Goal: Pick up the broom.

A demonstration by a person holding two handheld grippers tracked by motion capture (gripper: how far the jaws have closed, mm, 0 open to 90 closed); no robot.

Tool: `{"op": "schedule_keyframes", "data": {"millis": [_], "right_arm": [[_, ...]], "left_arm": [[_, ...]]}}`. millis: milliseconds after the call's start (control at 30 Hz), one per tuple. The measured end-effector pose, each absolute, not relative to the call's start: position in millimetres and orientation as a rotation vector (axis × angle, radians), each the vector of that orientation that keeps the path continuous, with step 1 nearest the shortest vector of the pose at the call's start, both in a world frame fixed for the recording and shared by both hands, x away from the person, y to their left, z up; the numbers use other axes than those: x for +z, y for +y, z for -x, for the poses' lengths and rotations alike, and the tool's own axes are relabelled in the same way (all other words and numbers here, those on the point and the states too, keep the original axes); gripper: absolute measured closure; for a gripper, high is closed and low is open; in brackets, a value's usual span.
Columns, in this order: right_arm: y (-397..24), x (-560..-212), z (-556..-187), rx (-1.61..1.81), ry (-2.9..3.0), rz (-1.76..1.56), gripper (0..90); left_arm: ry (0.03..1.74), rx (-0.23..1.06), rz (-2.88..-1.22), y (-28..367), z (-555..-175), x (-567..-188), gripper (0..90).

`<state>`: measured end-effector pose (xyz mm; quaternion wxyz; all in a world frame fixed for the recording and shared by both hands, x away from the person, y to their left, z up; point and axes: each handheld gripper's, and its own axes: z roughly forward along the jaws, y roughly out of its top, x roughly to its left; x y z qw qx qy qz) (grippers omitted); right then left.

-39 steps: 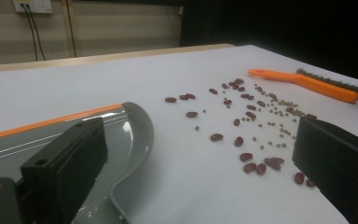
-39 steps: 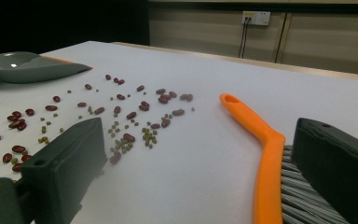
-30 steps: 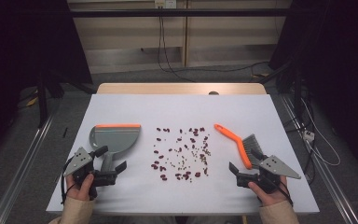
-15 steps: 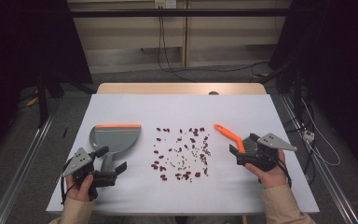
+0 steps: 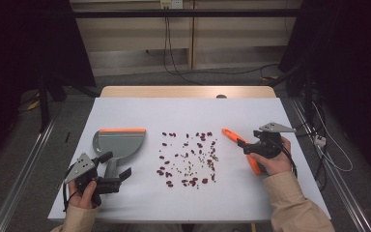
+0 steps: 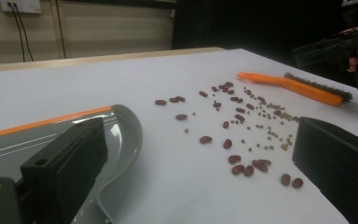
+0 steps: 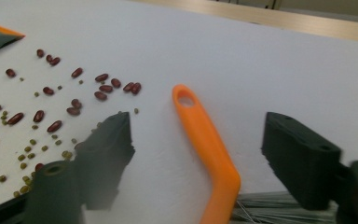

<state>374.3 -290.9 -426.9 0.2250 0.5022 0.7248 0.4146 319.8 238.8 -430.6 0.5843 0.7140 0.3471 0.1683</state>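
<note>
Orange plastic brush (image 7: 204, 140), its looped handle kinked and bristles thin, lies on the matte white table (image 5: 183, 113) between the right gripper's (image 5: 249, 146) just-narrowing jaws, untouched. Left gripper (image 5: 117, 175) gapes beside the smooth grey dustpan (image 5: 117, 143); glossy beans (image 5: 188, 157) scatter between.

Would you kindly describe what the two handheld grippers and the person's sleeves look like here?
Both the left gripper and the right gripper are black, each topped with a grey three-cornered plate and trailing a dark cable. Their jaws are blocky, matte black slabs with small round holes near the base. The person wears beige long sleeves.
</note>
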Motion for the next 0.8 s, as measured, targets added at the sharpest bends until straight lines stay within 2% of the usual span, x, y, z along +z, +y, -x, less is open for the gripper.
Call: {"op": "schedule_keyframes", "data": {"millis": [100,233,533,567,800], "right_arm": [[-291.0,-427.7,-382.4,1.091,2.042,-1.388,34.3],[-291.1,-432.1,-393.7,1.003,2.119,-1.374,46.4],[-291.7,-440.6,-405.4,0.897,2.192,-1.394,53.9],[-292.1,-442.9,-407.2,0.881,2.205,-1.418,57.0],[-294.6,-444.5,-413.4,0.822,2.271,-1.452,59.1]], "left_arm": [[0.803,0.392,-1.674,238.7,-319.9,-430.6,3.0],[0.803,0.390,-1.670,238.9,-319.8,-430.7,3.0],[0.802,0.387,-1.670,238.7,-319.7,-431.0,3.0],[0.801,0.385,-1.670,238.6,-319.8,-431.1,3.0],[0.802,0.384,-1.670,238.2,-319.7,-431.5,3.0]]}}
